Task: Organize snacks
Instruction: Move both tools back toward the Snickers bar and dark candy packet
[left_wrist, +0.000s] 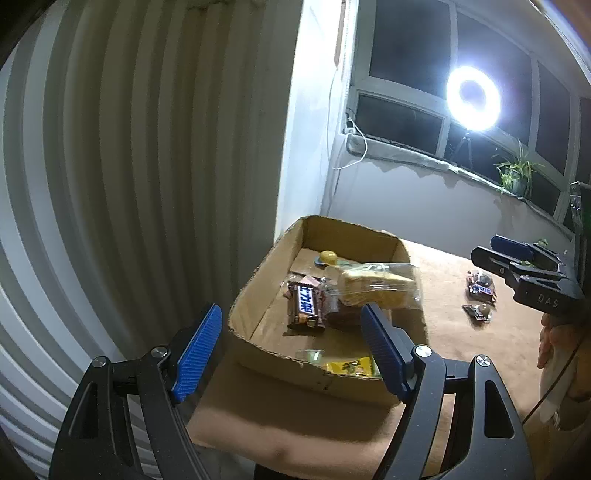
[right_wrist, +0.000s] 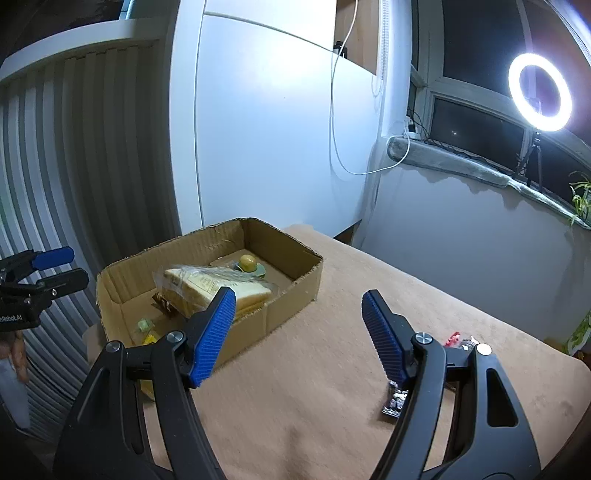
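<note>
Left wrist view: left hand-held gripper (left_wrist: 291, 349) hangs open and empty over the cardboard box (left_wrist: 255, 291), which already holds a Snickers bar (left_wrist: 306, 304) and bagged bread (left_wrist: 376, 288). Two small Snickers (left_wrist: 480, 288) still sit on the counter (left_wrist: 443, 332).

Right wrist view: right hand-held gripper (right_wrist: 299, 332) is open too, nothing in it, with a leftover wrapper (right_wrist: 394, 402) by its right finger.
</note>
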